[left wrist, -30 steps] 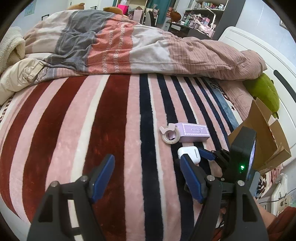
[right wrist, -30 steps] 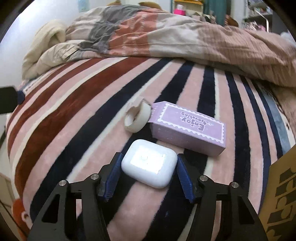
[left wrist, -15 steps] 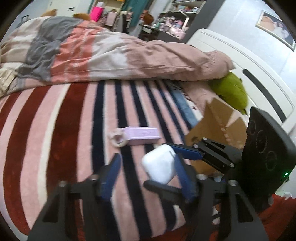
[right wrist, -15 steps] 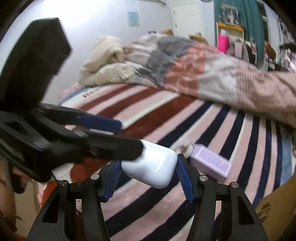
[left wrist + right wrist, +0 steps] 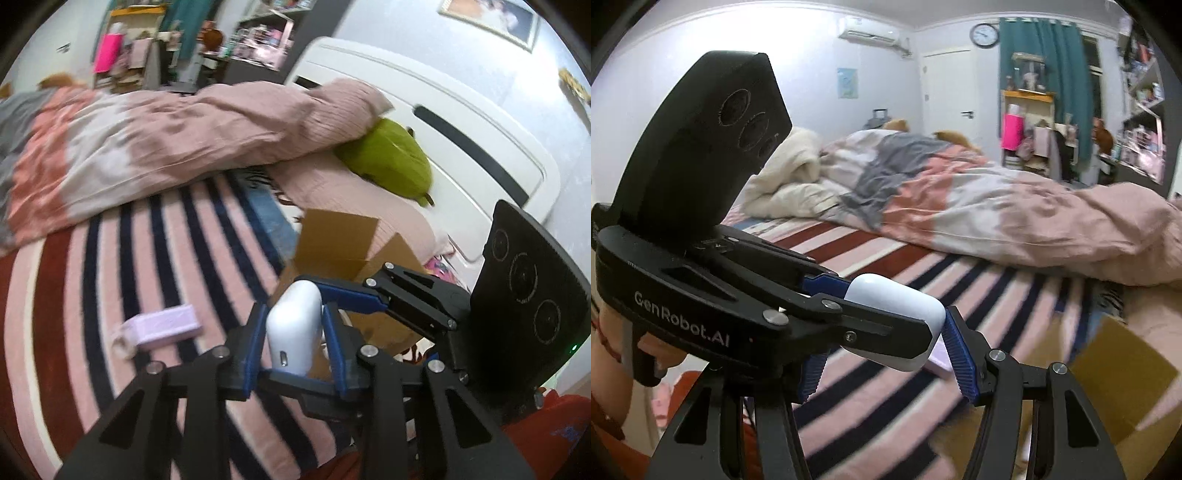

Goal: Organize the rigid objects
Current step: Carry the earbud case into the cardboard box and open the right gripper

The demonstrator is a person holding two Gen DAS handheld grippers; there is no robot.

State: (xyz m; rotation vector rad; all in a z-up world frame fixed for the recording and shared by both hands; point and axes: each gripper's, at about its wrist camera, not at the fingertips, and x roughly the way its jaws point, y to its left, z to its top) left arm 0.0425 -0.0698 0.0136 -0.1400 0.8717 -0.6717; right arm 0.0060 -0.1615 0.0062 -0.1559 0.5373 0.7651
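Observation:
A white earbud case is held in the air above the striped bed. My left gripper has closed on its sides. My right gripper grips the same case from the other side; its black body crosses the left wrist view. A purple box lies on the blanket with a tape ring at its left end. An open cardboard box stands just behind the case, and its flap shows at the lower right of the right wrist view.
A rumpled pink and grey duvet lies across the far side of the bed. A green plush rests against the white headboard. A cream blanket is heaped at the far left corner. Shelves and a desk stand beyond.
My right gripper lifted the case off the blanket and swung it toward the cardboard box. My left gripper turned to meet it and closed on the case.

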